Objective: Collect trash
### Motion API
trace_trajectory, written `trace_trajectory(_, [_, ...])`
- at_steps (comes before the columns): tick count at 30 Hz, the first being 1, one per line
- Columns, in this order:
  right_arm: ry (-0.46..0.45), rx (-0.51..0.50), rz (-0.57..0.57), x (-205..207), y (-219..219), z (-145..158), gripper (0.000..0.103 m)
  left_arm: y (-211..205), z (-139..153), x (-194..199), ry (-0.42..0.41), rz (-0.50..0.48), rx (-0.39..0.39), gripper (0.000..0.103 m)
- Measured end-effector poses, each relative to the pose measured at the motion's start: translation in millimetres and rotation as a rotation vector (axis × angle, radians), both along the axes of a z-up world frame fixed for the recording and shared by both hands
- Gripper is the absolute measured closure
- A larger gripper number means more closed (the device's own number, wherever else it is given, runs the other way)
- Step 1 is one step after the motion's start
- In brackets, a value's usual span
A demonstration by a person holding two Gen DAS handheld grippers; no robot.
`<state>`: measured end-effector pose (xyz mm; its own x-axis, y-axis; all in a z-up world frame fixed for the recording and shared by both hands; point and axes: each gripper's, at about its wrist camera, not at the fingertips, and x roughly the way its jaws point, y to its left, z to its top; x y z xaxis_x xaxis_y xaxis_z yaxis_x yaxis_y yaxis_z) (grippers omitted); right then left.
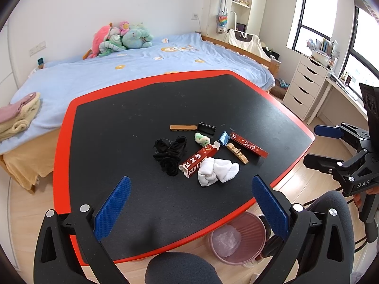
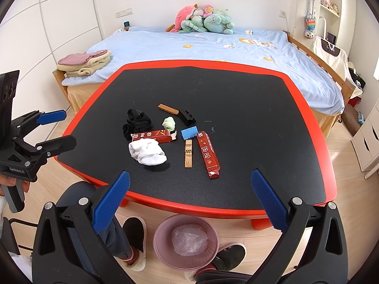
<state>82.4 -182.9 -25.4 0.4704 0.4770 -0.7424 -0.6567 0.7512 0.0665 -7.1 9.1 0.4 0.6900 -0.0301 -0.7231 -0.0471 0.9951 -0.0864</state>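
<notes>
behind my black table (image 2: 236, 99) with its red rim sits a blue bed (image 2: 213, 45). i see both tools spread wide and empty: left gripper (image 1: 190, 203), right gripper (image 2: 189, 197). two red cartons (image 2: 208, 153) (image 2: 152, 136) lie among socks mid-table. pink bin (image 2: 186, 241) stands on the floor under the near edge, between my feet.

The left tongs (image 1: 190, 201) hang with jaws spread wide, blue pads (image 1: 112, 209) splayed toward 11 and 1 o'clock, gripping nothing. The right tongs (image 2: 190, 197) match them (also wide apart and bare), and each shows in the other's view, at 3 and 9 o'clock, held by a hand (image 2: 14, 184).
</notes>
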Motion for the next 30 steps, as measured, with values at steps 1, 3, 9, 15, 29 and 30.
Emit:
trace_trajectory(1, [0.0,0.0,0.0,0.1,0.0,0.0,0.003,0.0,0.0,0.0,0.001,0.001,0.0,0.005])
trace_trajectory(3, [0.002,0.0,-0.001,0.0,0.1,-0.1,0.003,0.1,-0.1,-0.1,0.0,-0.001,-0.001,0.005])
trace_trajectory(9, [0.002,-0.003,0.0,-0.2,-0.1,-0.1,0.003,0.9,-0.1,-0.3,0.001,0.004,-0.005,0.005])
trace_trajectory(15, [-0.009,-0.019,0.004,0.4,0.2,-3.4,0.003,3.1,-3.4,1.4,0.008,0.011,-0.013,0.005])
trace_trajectory(29, [0.006,-0.074,0.019,43.1,10.4,-21.4,0.003,29.5,-33.0,51.2,0.095,0.024,-0.057,0.005])
trace_trajectory(30, [0.015,-0.078,0.015,49.0,11.0,-24.4,0.003,30.8,-35.1,55.5,0.1,0.024,-0.056,0.005])
